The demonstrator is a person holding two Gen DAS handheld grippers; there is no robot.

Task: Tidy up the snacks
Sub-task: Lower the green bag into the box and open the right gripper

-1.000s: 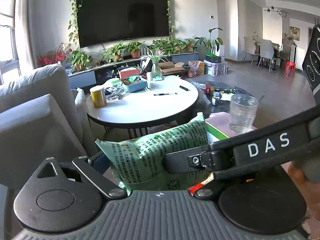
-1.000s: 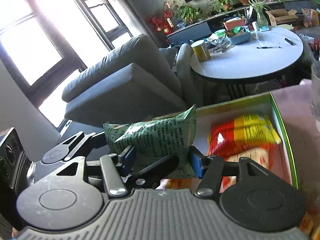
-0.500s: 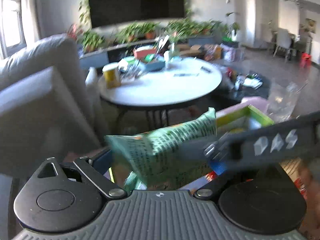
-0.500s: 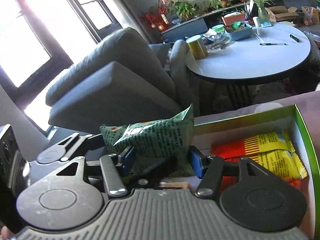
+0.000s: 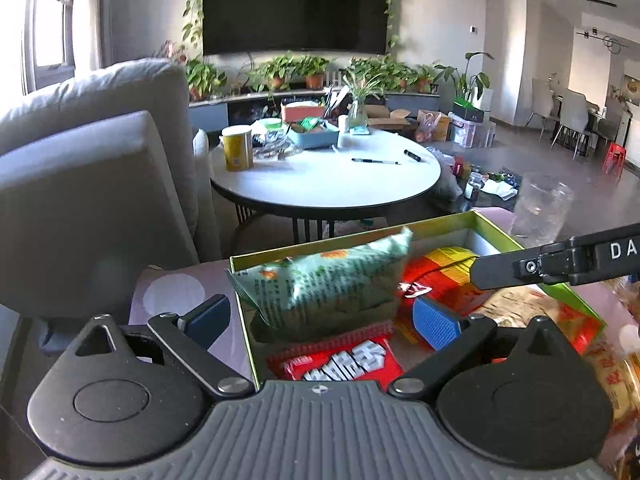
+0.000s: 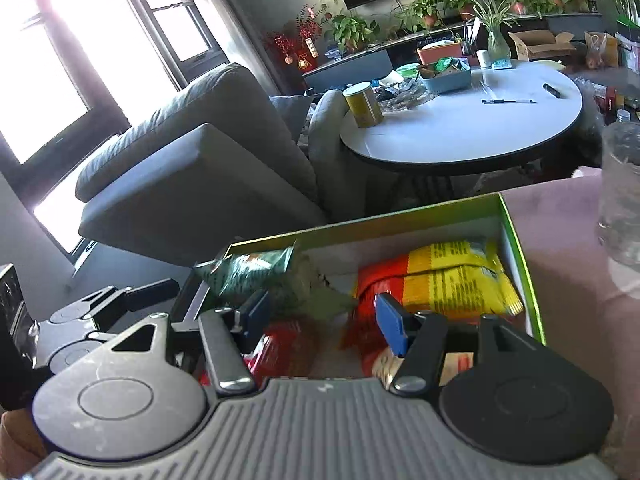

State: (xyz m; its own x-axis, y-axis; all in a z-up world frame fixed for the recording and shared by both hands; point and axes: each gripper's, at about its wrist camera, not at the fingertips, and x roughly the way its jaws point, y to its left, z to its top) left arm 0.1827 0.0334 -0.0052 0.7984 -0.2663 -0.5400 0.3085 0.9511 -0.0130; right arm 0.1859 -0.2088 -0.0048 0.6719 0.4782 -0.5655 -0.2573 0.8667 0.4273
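Green snack bag [image 5: 328, 284]: lies inside the green-rimmed box [image 5: 496, 228], at its left end, upon a red packet [image 5: 340, 362] and beside a red-and-yellow packet [image 6: 444, 280]. Left gripper [image 5: 322, 318]: fingers spread wide, pads clear of the bag, nothing pinched. Right gripper [image 6: 324, 314]: jaws parted over the box; bag blurred between them, grip cannot be told. Clear glass [image 5: 540, 210]: just beyond the box. Round white table [image 5: 328, 180] and grey sofa [image 5: 92, 184]: behind.

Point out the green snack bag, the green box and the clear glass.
green snack bag [image 5: 328, 284]: left wrist view, middle of its printed face.
green box [image 5: 496, 232]: left wrist view, far right rim.
clear glass [image 5: 540, 210]: left wrist view, its side wall.
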